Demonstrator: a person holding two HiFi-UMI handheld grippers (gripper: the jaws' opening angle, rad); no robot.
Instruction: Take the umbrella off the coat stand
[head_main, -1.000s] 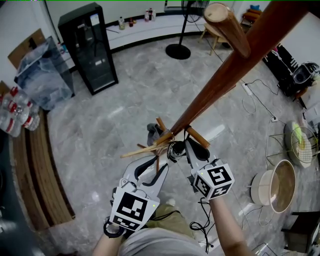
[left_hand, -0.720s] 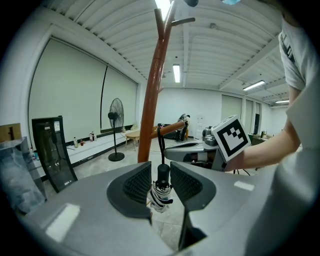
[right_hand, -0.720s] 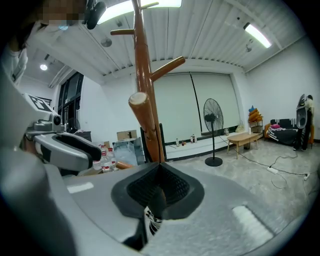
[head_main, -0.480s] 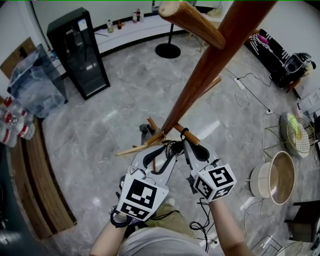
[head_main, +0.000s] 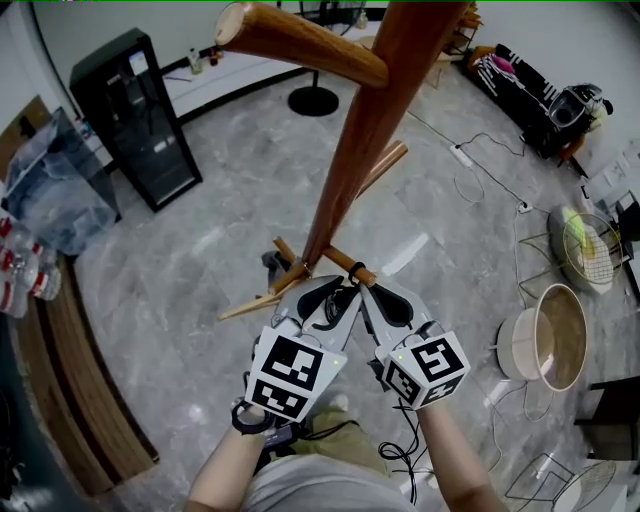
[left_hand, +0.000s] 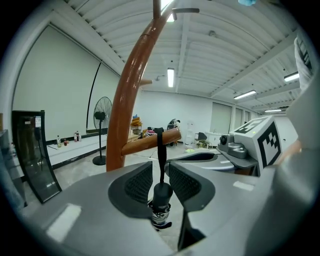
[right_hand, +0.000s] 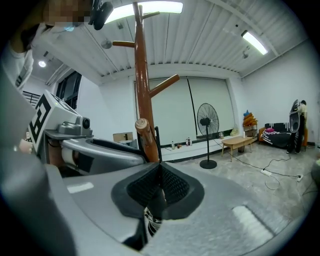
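The wooden coat stand (head_main: 370, 120) rises in front of me. A small folded umbrella (left_hand: 161, 194) with a black handle hangs by its black strap (left_hand: 160, 152) from a low peg (head_main: 351, 266). My left gripper (left_hand: 160, 169) has the handle between its jaws. The jaws are closing and a thin gap still shows beside each pad. My right gripper (right_hand: 159, 176) is shut on the strap (right_hand: 156, 145) just below the peg (right_hand: 142, 134), with patterned umbrella cloth (right_hand: 150, 220) showing under it. In the head view the left gripper (head_main: 334, 294) and the right gripper (head_main: 366, 296) sit side by side at the peg and hide most of the umbrella.
Higher pegs (head_main: 300, 42) jut from the pole near my head. A black cabinet (head_main: 128, 120) and a fan base (head_main: 313, 100) stand at the back. Round bowls and wire baskets (head_main: 555, 335) lie to the right, with cables (head_main: 480, 170) across the floor. A wooden bench (head_main: 60, 400) runs along the left.
My left gripper has moved forward and rightward until its jaws stand around the umbrella's handle, and they have narrowed. The right gripper has kept its grip at the peg.
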